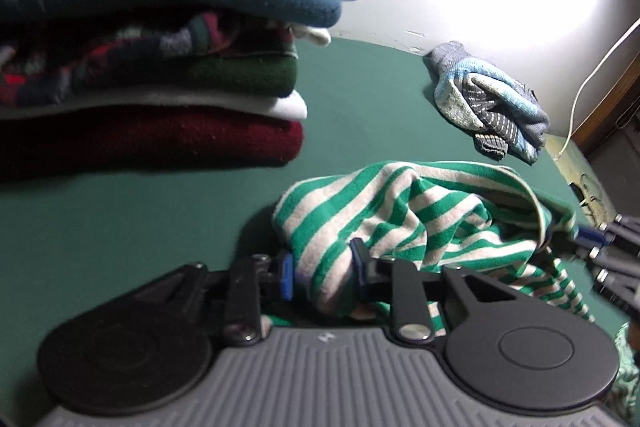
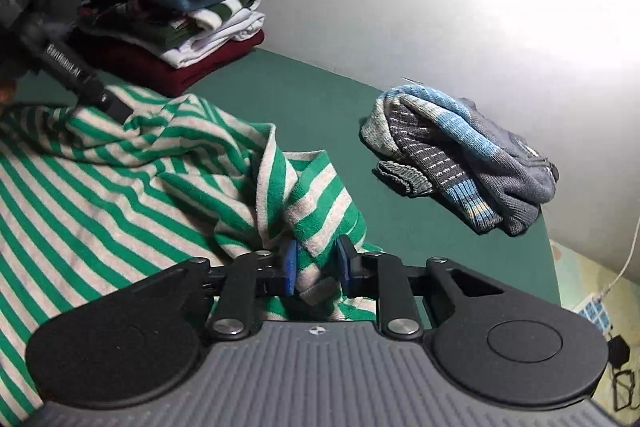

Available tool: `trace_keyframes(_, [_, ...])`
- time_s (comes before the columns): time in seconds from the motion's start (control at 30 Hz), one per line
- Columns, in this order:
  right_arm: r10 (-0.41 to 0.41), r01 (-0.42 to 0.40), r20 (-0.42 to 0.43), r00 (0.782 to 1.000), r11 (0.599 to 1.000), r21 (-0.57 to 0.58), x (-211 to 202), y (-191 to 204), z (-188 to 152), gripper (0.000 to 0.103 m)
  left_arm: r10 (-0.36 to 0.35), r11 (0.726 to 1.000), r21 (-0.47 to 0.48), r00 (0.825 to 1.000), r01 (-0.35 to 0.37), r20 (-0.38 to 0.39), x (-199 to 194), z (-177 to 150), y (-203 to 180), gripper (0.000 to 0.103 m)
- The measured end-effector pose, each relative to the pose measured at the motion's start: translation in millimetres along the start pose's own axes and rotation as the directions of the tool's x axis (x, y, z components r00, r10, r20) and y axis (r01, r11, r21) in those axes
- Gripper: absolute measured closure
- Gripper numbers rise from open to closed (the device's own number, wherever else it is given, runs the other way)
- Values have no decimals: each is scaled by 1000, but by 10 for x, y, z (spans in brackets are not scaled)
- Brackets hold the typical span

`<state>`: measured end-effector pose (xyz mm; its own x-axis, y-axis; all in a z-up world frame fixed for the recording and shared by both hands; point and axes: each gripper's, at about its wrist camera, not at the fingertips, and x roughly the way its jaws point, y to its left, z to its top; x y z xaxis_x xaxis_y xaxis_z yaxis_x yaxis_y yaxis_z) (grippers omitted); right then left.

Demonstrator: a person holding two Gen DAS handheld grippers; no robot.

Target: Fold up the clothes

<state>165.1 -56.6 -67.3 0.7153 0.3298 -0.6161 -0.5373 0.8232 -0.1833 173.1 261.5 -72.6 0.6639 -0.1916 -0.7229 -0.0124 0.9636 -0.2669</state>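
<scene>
Green-and-cream striped jersey top [image 2: 100,187], soft and rumpled, spread across the green bench [image 2: 320,99], ridged folds bunched at both grips. Left hand-held gripper [image 1: 322,269] pinching a wad of its striped cloth; right hand-held gripper [image 2: 316,263] likewise clamped on a folded edge. Behind the top, a squared stack of folded fleece garments [image 2: 176,15]; right of the top, a crumpled blue-grey ribbed knit sweater [image 2: 464,155].

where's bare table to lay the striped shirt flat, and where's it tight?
Bare green table runs between the folded stack and the crumpled blue-grey knit, back to the wall. Another bare strip lies below the stack. Crowded near front: the striped shirt bunches between both grippers, left and right.
</scene>
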Motion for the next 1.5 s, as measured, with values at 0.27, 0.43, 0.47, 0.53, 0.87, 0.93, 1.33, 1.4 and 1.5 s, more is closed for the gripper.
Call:
trace_keyframes(0.27, [-83, 66, 92, 992, 982, 178, -40, -509, 456, 95, 288, 910, 207, 906, -360, 311, -575, 449, -432, 81])
trace_keyframes(0.43, [-160, 132, 90, 983, 957, 258, 278, -670, 760, 96, 406, 790, 310, 831, -528, 380, -258, 645, -675, 79])
trace_keyframes(0.47, [-180, 156, 74, 981, 954, 255, 390, -656, 789, 96, 435, 746, 345, 810, -569, 393, -121, 618, -730, 73])
trace_keyframes(0.53, [-218, 206, 15, 976, 942, 265, 667, -651, 785, 96, 462, 665, 407, 773, -626, 435, 97, 515, -832, 65])
trace_keyframes(0.87, [-142, 132, -7, 990, 897, 421, 501, -740, 483, 74, 426, 731, 397, 825, -555, 370, -441, 164, -487, 29])
trace_keyframes(0.93, [-210, 158, 103, 972, 914, 373, 58, -618, 389, 72, 437, 764, 350, 834, -542, 337, -691, -36, -336, 27])
trace_keyframes(1.33, [-86, 86, -8, 996, 982, 168, -1380, 589, -636, 42, 423, 878, 194, 899, -438, 116, -1544, -1602, -334, 38])
trace_keyframes(1.4, [-50, 59, -50, 997, 981, 182, -1484, 714, -781, 67, 382, 902, 180, 920, -392, 90, -1610, -1807, -439, 39])
trace_keyframes(1.5, [-38, 54, -65, 997, 962, 268, -1645, 794, -1040, 88, 327, 932, 146, 943, -333, 61, -1665, -2088, -573, 52])
